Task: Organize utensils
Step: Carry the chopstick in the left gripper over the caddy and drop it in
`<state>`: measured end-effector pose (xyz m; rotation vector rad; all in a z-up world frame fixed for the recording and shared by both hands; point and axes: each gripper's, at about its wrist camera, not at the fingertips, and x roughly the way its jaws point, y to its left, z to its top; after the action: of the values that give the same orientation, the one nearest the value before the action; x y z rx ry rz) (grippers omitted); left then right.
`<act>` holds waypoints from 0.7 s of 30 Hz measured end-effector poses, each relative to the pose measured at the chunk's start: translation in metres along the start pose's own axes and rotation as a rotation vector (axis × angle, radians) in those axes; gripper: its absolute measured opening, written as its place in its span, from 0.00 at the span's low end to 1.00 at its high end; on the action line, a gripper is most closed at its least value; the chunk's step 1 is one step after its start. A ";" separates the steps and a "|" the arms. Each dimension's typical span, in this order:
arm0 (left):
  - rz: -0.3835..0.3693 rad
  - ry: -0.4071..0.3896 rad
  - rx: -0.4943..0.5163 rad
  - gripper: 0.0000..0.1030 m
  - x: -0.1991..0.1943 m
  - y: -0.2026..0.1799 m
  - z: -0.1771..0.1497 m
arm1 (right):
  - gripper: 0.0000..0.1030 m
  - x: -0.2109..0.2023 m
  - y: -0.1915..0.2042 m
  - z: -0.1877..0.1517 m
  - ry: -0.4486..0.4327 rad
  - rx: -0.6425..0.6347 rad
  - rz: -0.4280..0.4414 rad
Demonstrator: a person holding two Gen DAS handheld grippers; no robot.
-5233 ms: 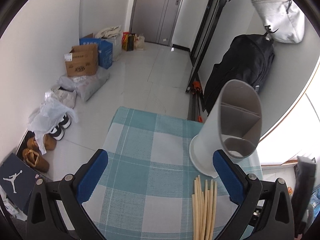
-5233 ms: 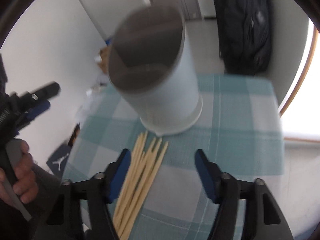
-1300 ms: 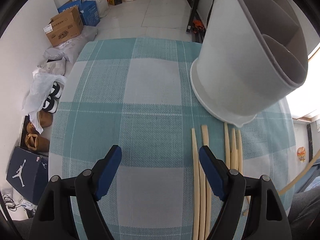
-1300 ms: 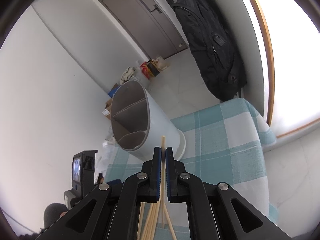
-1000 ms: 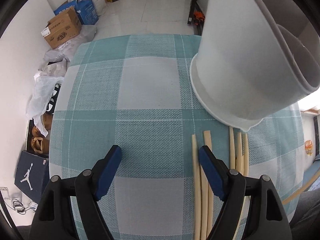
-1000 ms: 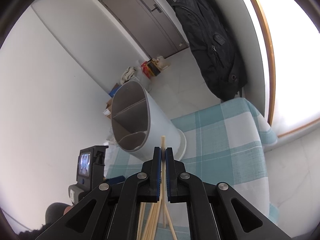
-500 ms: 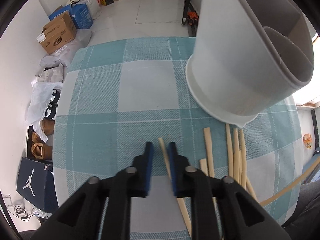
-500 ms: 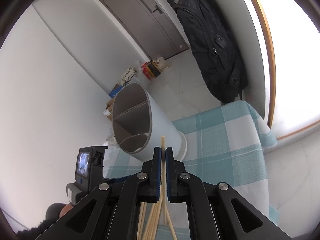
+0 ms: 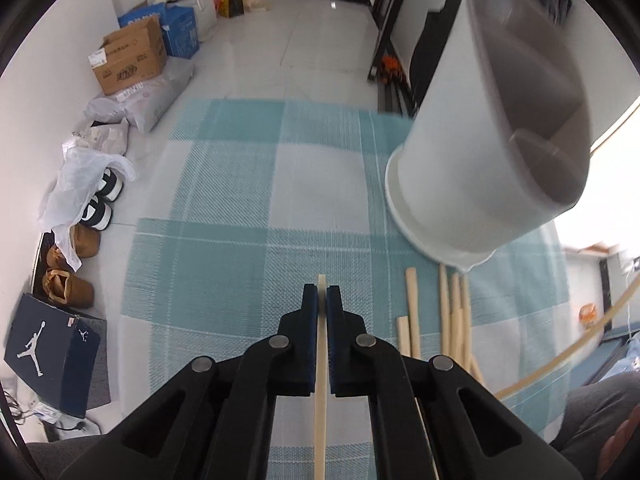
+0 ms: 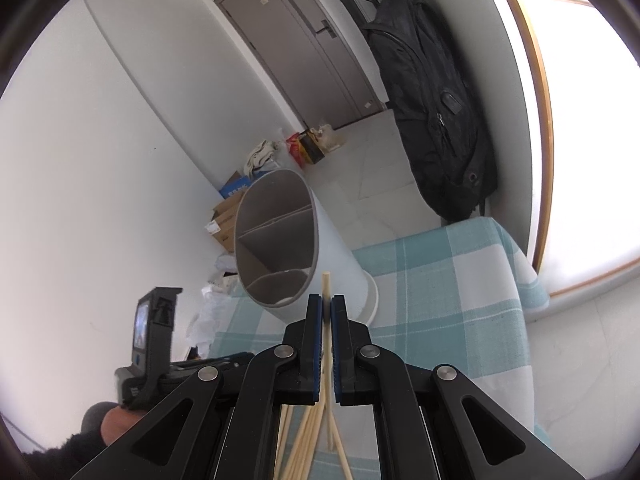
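Note:
In the left wrist view my left gripper (image 9: 321, 294) is shut on a pale wooden chopstick (image 9: 320, 420) that runs between the pads, a little above the teal checked tablecloth (image 9: 240, 200). Several loose chopsticks (image 9: 452, 320) lie to its right, at the foot of the white utensil holder (image 9: 472, 148), whose grey inside is divided. My right gripper (image 10: 327, 304) is shut on another chopstick (image 10: 326, 282), tip up, just in front of the holder (image 10: 280, 240). More chopsticks (image 10: 304, 440) lie below it. The left gripper's body (image 10: 154, 332) and a hand (image 10: 116, 420) show at the lower left.
The holder stands near the table's right edge. On the floor to the left are cardboard boxes (image 9: 128, 60), bags, shoes (image 9: 80, 240) and a dark shoe box (image 9: 48, 348). A black backpack (image 10: 436, 120) hangs by the window wall.
My left gripper went from wide open to shut on one chopstick from the row and rose slightly with it. The right gripper kept hold of its chopstick almost in place.

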<state>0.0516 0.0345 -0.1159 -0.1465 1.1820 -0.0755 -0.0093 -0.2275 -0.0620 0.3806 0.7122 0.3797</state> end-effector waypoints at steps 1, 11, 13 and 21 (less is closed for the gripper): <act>-0.012 -0.021 -0.004 0.00 -0.007 -0.001 0.000 | 0.04 -0.001 0.002 0.000 -0.005 -0.008 0.004; -0.074 -0.262 0.047 0.00 -0.070 -0.018 -0.008 | 0.03 -0.014 0.031 -0.007 -0.060 -0.102 0.005; -0.083 -0.288 0.065 0.00 -0.076 -0.019 -0.009 | 0.03 -0.016 0.036 -0.007 -0.069 -0.114 0.005; -0.117 -0.313 0.107 0.00 -0.088 -0.013 -0.008 | 0.03 -0.022 0.057 -0.002 -0.114 -0.173 0.007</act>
<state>0.0111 0.0326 -0.0364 -0.1273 0.8546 -0.2107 -0.0376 -0.1884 -0.0249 0.2388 0.5623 0.4200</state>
